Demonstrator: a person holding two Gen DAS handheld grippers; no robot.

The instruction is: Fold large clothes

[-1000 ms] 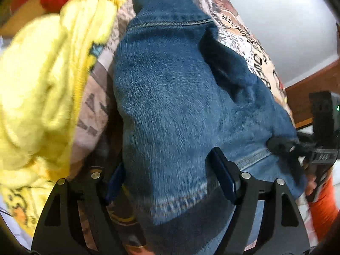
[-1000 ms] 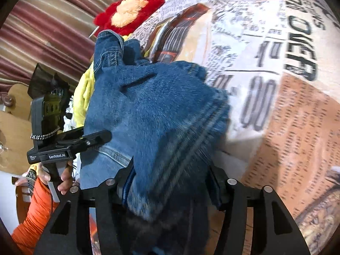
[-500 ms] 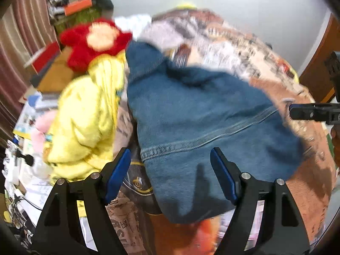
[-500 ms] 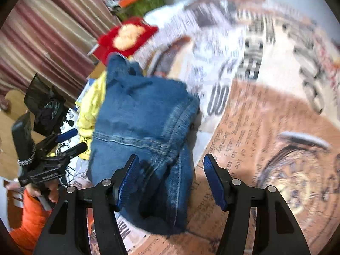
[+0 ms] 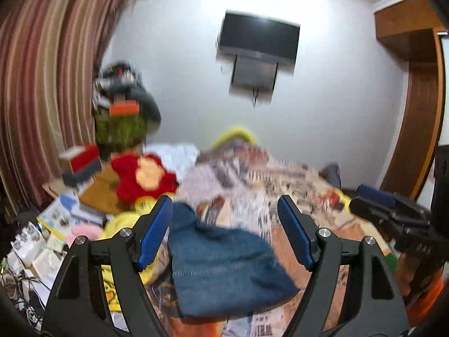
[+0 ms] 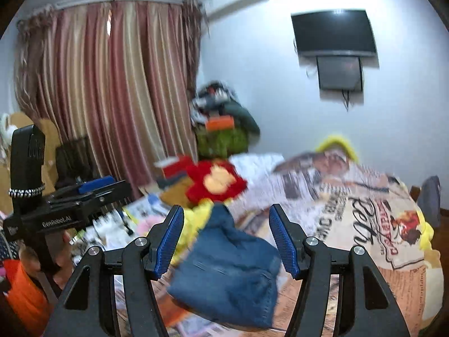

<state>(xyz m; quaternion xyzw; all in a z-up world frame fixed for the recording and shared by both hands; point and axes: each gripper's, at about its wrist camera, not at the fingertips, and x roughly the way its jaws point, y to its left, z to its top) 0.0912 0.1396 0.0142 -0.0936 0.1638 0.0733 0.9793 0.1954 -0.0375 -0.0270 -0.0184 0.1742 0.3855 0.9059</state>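
Note:
The folded blue jeans (image 5: 221, 266) lie in a compact bundle on the newsprint bedspread (image 5: 294, 185). They show again in the right wrist view as jeans (image 6: 233, 275). My left gripper (image 5: 224, 200) hovers above and behind them, open, with nothing between its blue pads. My right gripper (image 6: 226, 207) is likewise raised and open over the bundle, empty. Each gripper shows at the edge of the other's view: the right one (image 5: 387, 210) and the left one (image 6: 84, 196), with an orange sleeve below.
A red plush toy (image 5: 143, 177) and a yellow blanket (image 5: 123, 224) lie left of the jeans. Boxes and papers (image 5: 56, 224) crowd the bed's left side. A heap of things (image 5: 123, 118) stands by the striped curtain (image 6: 112, 84). A television (image 5: 258, 42) hangs on the wall.
Both grippers have come away from the jeans, risen and tipped up toward the far wall. The jeans stay as a folded bundle on the bed.

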